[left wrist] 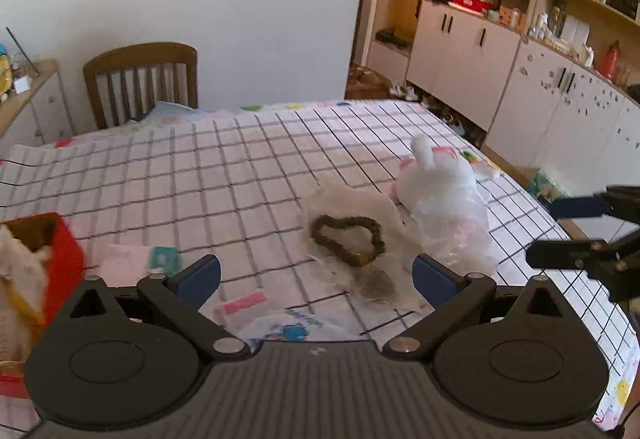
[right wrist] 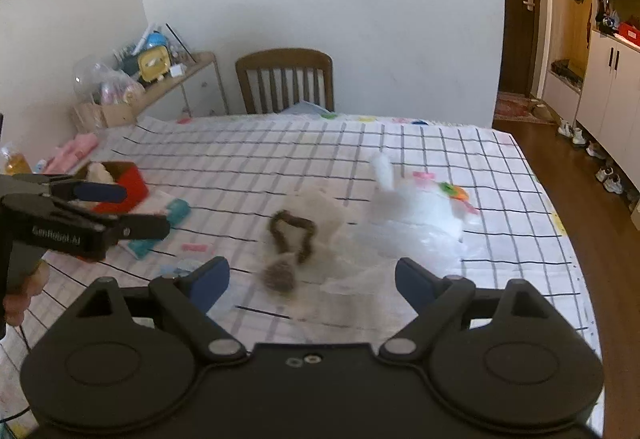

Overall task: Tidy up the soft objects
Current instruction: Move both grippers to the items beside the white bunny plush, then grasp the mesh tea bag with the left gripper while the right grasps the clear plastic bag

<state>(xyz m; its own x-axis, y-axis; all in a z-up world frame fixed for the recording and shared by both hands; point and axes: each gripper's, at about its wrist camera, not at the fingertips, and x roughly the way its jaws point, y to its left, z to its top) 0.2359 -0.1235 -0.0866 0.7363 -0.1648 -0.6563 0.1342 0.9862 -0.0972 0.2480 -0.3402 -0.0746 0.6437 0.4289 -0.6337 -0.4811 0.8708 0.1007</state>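
Both sets of jaws are released and empty over the checked cloth on the counter [left wrist: 240, 159]. The left gripper [left wrist: 316, 275] stands spread wide, blue pads apart, nothing between them. The right gripper [right wrist: 312, 279] is parted too, and it also shows at the right edge of the left view [left wrist: 576, 235].

Just past the fingertips lies a brown braided loop with a fuzzy pompom [left wrist: 348, 245], flat on a piece of translucent wrapping [left wrist: 360, 207]; from the right wrist the same loop [right wrist: 292, 235] sits between the two pads' lines, a little blurred.

Beside it, to the right, a white plush rabbit [left wrist: 436, 179] lies on the cloth, partly covered by a crinkled clear plastic bag [left wrist: 456, 231]. Its pink and orange trim [right wrist: 452, 191] shows in the right view.

Over on the left, a red box [right wrist: 124, 183] holds a pale soft toy [right wrist: 100, 172]. Small coloured cards [left wrist: 240, 301] lie scattered near the left gripper.

At the far edge stands a wooden chair [right wrist: 284, 79], white wall behind.
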